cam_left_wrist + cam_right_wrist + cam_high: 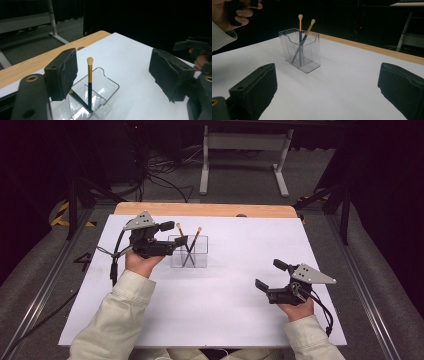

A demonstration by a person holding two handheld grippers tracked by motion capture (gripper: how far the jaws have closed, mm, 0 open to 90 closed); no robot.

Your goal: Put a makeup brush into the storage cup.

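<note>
A clear plastic holder [189,252] stands on the white tabletop [225,290] left of centre. Two slim brushes lean in it, dark handles down and pale tips up: one [180,232] to the left, one [196,236] to the right. My left gripper [170,238] hovers at the holder's left side, open, nothing between its pads. In the left gripper view one brush [90,72] rises upright from the holder [106,86] just beyond the left pad [62,72]. My right gripper [270,275] rests open near the front right, far from the holder [302,50].
A wooden strip [205,210] runs along the table's far edge. Beyond it a white metal frame [245,150] and loose cables [160,175] sit on the dark floor. Rails flank the table on both sides.
</note>
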